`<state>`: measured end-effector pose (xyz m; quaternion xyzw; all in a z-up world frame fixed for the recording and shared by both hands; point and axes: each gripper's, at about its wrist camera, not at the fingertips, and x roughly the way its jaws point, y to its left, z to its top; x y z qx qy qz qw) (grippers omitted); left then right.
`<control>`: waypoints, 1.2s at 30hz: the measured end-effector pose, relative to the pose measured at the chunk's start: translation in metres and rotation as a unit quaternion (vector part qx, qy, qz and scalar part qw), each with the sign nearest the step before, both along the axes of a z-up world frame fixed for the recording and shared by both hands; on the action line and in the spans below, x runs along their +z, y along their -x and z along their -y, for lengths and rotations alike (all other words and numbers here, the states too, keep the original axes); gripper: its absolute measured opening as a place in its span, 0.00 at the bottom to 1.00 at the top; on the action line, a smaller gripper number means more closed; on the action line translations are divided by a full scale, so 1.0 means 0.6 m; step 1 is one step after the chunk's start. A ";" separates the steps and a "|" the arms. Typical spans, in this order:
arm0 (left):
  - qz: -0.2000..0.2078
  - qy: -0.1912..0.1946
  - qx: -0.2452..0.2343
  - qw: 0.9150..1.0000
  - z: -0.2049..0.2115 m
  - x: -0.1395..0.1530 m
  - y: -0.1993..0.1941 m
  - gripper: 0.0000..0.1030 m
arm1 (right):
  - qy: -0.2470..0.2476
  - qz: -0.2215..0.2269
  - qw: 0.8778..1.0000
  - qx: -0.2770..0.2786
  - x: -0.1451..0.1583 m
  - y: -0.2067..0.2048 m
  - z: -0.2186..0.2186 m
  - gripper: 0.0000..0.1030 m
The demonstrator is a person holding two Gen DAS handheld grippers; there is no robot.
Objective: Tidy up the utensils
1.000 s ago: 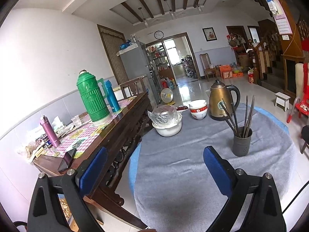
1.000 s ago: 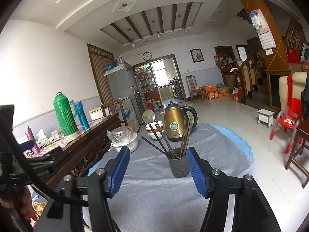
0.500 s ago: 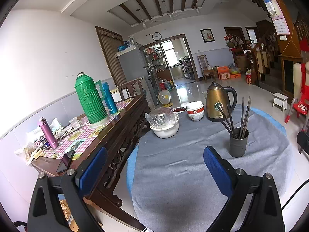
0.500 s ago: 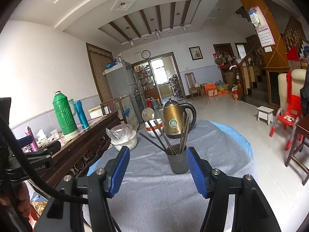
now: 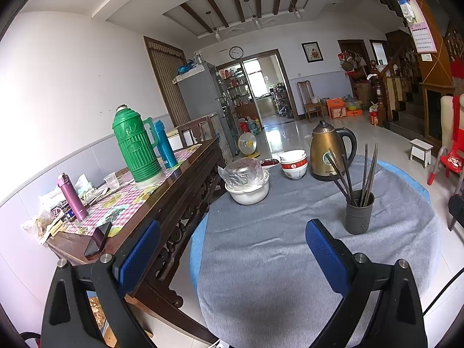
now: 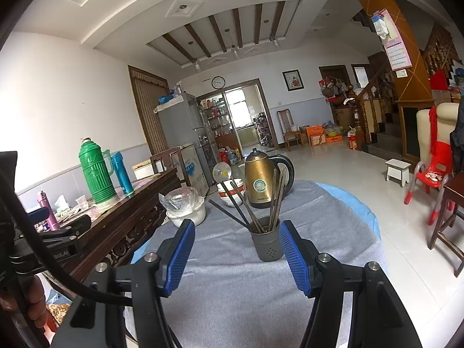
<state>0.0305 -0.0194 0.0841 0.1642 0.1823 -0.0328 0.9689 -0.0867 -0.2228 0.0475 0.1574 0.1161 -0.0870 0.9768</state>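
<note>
Left gripper (image 5: 232,249) hangs with jaws apart, empty, over the grey table (image 5: 275,261). At one o'clock stands the holder (image 5: 359,213), chopsticks (image 5: 355,174) upright, fanning upward. Right gripper (image 6: 236,253), also spread, faces the holder (image 6: 266,243). Risk: snagging a splayed stick could topple it.

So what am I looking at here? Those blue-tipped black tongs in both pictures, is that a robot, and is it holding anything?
No robot: a person carries a hand-held gripper in each hand, each with its own forward-looking fisheye camera. One picture comes from the left gripper, the other from the right gripper. Both are open and hold nothing. Ahead, on the round table's grey cloth, stand a dark holder full of chopsticks, a gold kettle, stacked bowls and a plastic-covered white pot. The holder sits ahead between the right gripper's blue pads.
</note>
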 end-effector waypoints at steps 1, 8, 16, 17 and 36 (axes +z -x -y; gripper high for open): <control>0.000 0.000 0.000 1.000 0.000 0.000 0.000 0.97 | -0.001 0.001 1.000 0.001 0.000 0.000 0.000 0.63; -0.002 0.000 0.002 1.000 -0.003 -0.003 -0.002 0.97 | 0.000 -0.002 1.000 0.001 0.000 0.001 -0.001 0.63; -0.001 -0.001 0.004 1.000 -0.005 -0.005 -0.003 0.97 | 0.000 -0.002 1.000 0.001 0.000 0.001 -0.001 0.63; -0.001 -0.002 0.004 1.000 -0.005 -0.006 -0.003 0.97 | 0.000 -0.002 1.000 0.002 0.000 0.001 -0.002 0.63; -0.002 -0.002 0.006 1.000 -0.008 -0.010 -0.004 0.97 | 0.000 0.000 1.000 0.001 -0.001 0.003 -0.003 0.63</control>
